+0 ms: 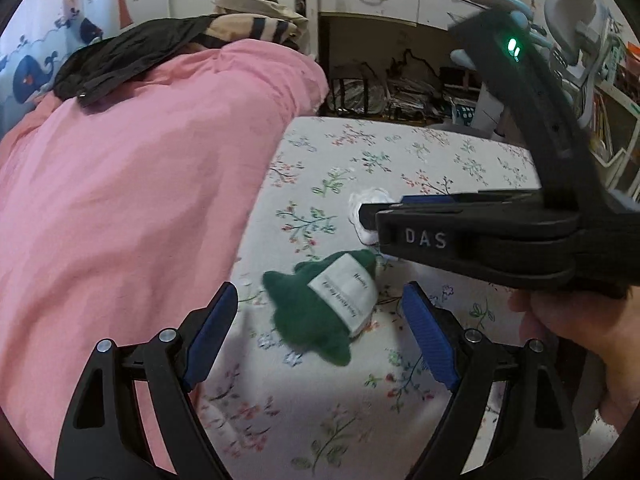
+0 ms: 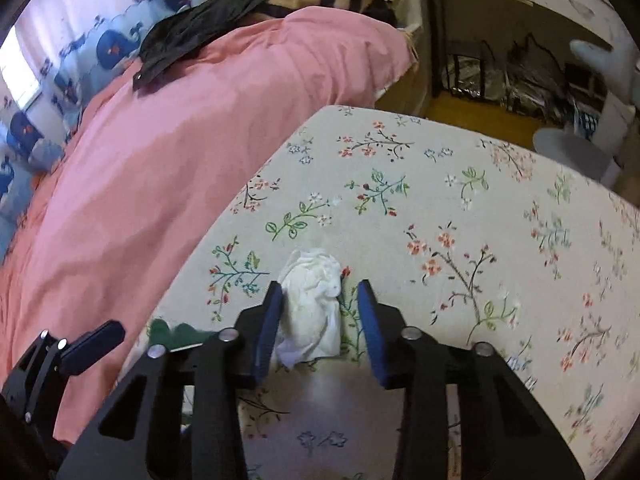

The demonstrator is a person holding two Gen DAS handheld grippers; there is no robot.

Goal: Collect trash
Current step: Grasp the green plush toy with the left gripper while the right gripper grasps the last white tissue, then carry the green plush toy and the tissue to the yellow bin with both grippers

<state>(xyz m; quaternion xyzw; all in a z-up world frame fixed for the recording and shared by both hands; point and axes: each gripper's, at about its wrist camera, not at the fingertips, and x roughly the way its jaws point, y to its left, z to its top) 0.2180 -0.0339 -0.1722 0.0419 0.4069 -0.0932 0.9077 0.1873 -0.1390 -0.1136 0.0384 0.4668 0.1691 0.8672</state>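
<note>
Spreading from the left, a pink duvet (image 1: pixel 132 184) covers that side of my bed, with a black garment (image 1: pixel 120 60) lying on top. My left gripper (image 1: pixel 320 316) hovers with its jaws wide apart over a green felt scrap (image 1: pixel 316 312) with a white label, resting on the floral sheet (image 1: pixel 420 168). Further right, my right gripper (image 2: pixel 320 320) straddles a crumpled white tissue (image 2: pixel 312 304) on the sheet, jaws parted, the left pad touching it, not yet clamped.

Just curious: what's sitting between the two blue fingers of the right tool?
A crumpled white tissue, lying on the floral sheet. The right wrist view shows it, with the fingers open around it.
</note>
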